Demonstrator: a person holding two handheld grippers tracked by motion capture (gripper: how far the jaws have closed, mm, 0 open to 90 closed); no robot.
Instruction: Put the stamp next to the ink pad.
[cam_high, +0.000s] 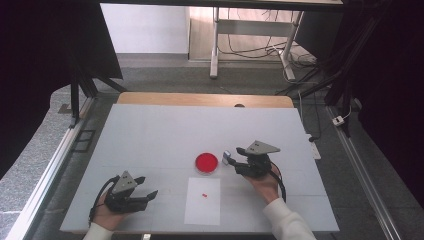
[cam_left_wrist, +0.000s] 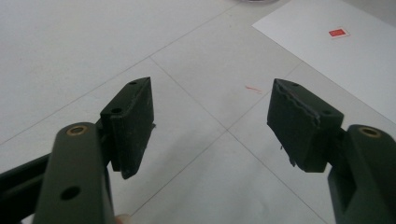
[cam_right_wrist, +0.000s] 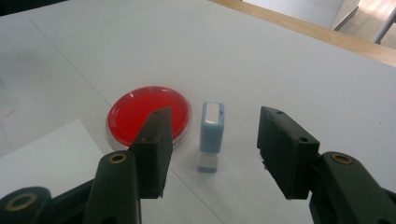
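Two tongs show in the high view: the left tongs (cam_high: 150, 192) rest wide and empty on the white bench (cam_high: 150, 135), while the right tongs (cam_high: 234, 156) gape beside the round red ink pad (cam_high: 206, 162). In the right gripper view, the small light-blue plastic stamp (cam_right_wrist: 211, 135) stands upright on the bench between the parted jaws, untouched, just beside the pad (cam_right_wrist: 135, 112).
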